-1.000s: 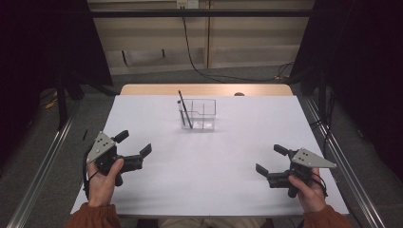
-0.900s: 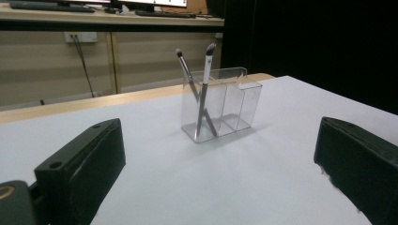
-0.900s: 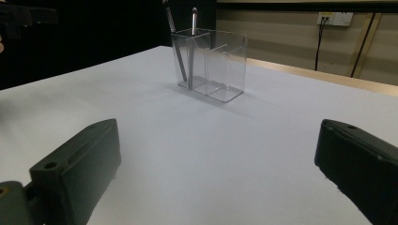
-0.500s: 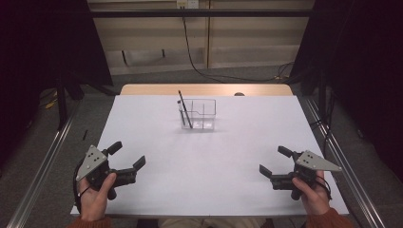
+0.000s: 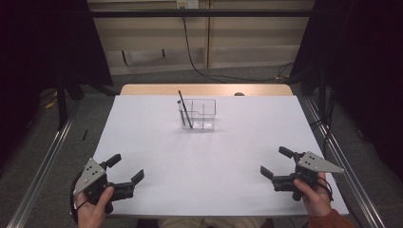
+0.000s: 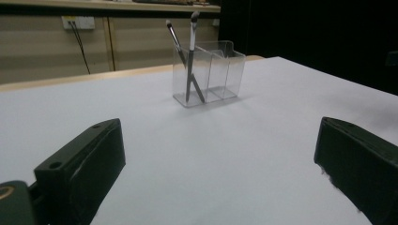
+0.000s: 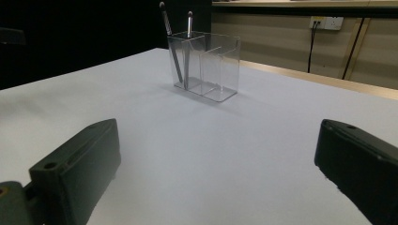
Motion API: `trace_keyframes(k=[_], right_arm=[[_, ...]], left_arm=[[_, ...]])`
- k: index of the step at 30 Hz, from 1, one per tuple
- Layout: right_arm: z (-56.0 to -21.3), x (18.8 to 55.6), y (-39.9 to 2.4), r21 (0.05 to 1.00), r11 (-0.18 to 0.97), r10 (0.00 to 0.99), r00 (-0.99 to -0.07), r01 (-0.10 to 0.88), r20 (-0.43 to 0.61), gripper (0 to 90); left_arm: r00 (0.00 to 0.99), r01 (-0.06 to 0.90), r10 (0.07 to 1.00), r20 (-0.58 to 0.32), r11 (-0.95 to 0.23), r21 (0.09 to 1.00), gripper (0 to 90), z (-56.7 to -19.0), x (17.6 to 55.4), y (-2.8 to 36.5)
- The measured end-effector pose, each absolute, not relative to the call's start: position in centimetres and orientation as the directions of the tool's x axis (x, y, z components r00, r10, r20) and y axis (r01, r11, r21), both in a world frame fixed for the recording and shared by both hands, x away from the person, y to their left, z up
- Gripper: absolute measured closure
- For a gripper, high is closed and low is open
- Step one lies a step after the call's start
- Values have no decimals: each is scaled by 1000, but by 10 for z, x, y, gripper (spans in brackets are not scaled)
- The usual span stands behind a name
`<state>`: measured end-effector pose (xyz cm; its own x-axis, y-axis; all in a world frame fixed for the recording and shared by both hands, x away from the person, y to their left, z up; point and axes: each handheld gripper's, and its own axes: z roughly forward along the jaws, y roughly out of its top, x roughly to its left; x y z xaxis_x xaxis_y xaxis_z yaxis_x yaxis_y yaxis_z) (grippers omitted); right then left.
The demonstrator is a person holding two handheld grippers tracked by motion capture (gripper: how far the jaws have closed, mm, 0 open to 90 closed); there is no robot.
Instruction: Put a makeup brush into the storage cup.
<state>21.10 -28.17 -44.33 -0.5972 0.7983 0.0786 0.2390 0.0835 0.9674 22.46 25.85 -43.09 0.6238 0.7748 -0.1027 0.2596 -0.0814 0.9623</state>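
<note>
We are holding the left gripper (image 5: 127, 167) and right gripper (image 5: 274, 163) near the table's (image 5: 157, 137) front corners, jaws spread wide, gripping nothing. The clear organizer (image 5: 198, 114) is sitting well apart, toward the far edge, with two brushes (image 6: 188, 51) leaning crossed in its leftmost compartment.

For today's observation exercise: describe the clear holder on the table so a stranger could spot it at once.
Start at the white table and look to its far middle, near the wooden edge. There stands the clear holder, a see-through box split into compartments. Two thin dark brushes lean crossed in one end compartment.
</note>
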Motion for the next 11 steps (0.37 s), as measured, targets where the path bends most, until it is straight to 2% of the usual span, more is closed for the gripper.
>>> trace_keyframes(k=[11], right_arm=[[-444,215,-279,966,100,791,-607,239,69,0]], left_arm=[[608,261,789,-90,-92,961,22,-433,225,262]])
